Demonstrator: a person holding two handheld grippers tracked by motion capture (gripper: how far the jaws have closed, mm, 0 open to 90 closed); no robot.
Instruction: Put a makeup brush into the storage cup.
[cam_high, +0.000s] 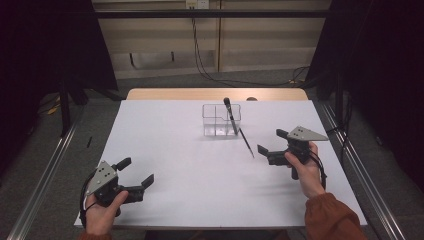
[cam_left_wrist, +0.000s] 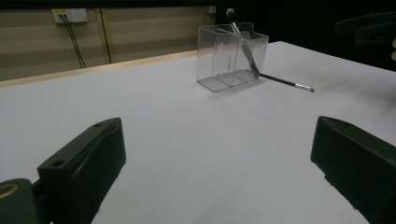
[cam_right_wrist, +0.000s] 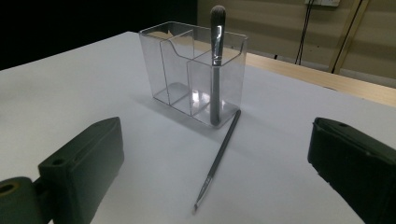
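My pictures are dim. The white table (cam_high: 165, 150) is the brightest thing I see, and all around it the room goes black. Soft light falls from above. The clear box (cam_right_wrist: 194, 70) throws a faint shadow on the table just beside it and shines a little on its walls. Close to my gripper cameras the black jaws look blurry. The box looks sharp.

Rust-orange sleeve (cam_high: 332, 217); black claws, grey three-cornered plates with holes, black cables.
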